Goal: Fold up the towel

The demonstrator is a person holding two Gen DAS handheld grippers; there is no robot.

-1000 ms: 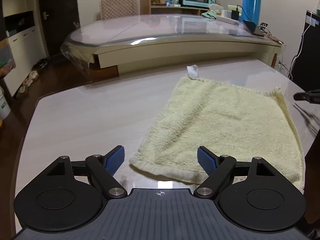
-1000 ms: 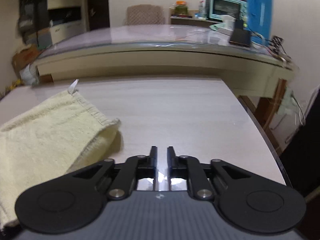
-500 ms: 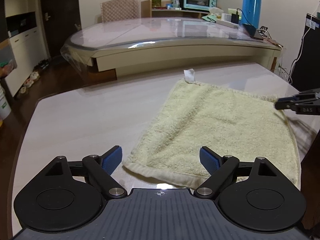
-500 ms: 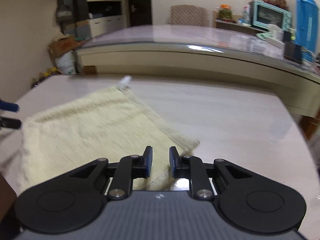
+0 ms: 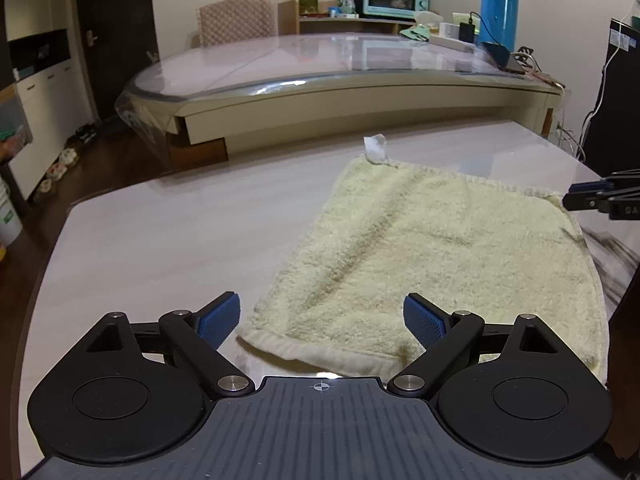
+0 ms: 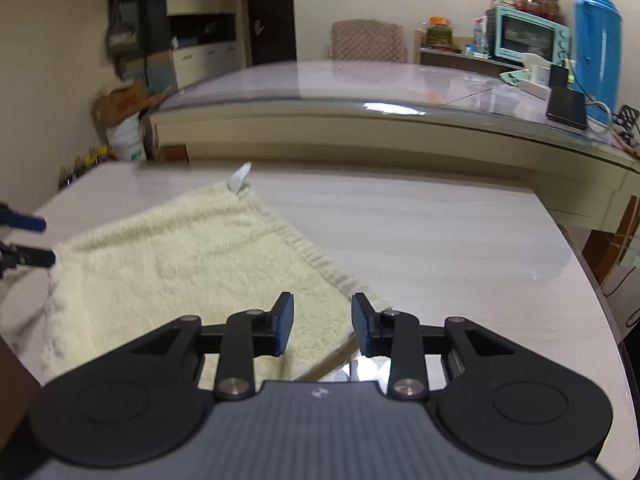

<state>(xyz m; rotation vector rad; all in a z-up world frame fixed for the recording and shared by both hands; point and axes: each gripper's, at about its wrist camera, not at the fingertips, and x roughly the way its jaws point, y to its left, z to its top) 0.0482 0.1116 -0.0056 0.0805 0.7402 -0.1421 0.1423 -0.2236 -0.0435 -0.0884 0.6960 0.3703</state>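
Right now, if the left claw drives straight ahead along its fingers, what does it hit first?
Most likely the towel: its near hem lies between the open fingers of the left claw, on the table. Height above the cloth is hard to judge, so it might skim over.

The towel (image 5: 436, 256) is pale yellow terry cloth, rough and looped, with a flatter woven hem and a small white fabric tag (image 5: 375, 147) at its far corner. It lies on a table (image 5: 168, 236) with a pale wood-grain top, smooth and faintly glossy (light glints near the close edge). The left gripper (image 5: 321, 321) is matt black plastic with bright metal pivot pins and blue ribbed pads (image 5: 424, 320). The right gripper (image 6: 322, 326) looks the same. A glossy blue flask (image 5: 499, 4) stands far right.
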